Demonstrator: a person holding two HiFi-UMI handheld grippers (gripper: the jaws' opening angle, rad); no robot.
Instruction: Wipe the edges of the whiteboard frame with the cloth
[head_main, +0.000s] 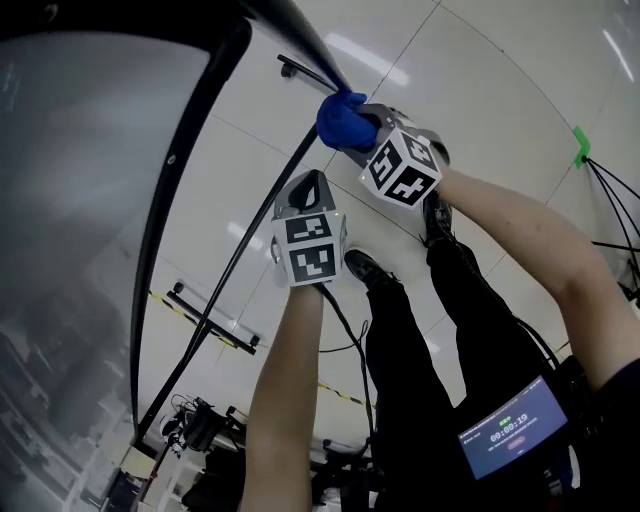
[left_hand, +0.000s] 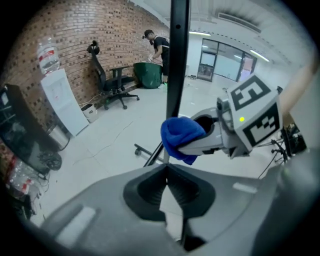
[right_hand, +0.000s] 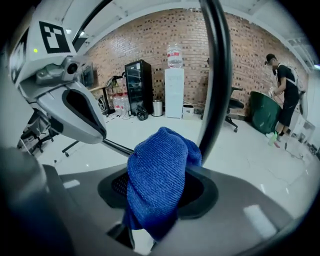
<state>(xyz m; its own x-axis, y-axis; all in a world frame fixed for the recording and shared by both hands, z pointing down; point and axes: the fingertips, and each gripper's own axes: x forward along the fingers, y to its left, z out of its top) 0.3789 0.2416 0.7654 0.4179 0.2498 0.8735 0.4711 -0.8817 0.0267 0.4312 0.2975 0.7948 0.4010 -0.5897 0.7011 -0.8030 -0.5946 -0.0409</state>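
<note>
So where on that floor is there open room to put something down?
Bare tiles lie beyond the right gripper and its cloth, up to the green tape. Another open strip lies between the whiteboard frame and its slanted stand bar. It is crowded by the cables at the right and around the shoes and the gear below.

Black whiteboard frame (right_hand: 216, 75) bars the way ahead; open floor (head_main: 480, 90) lies beside it.
</note>
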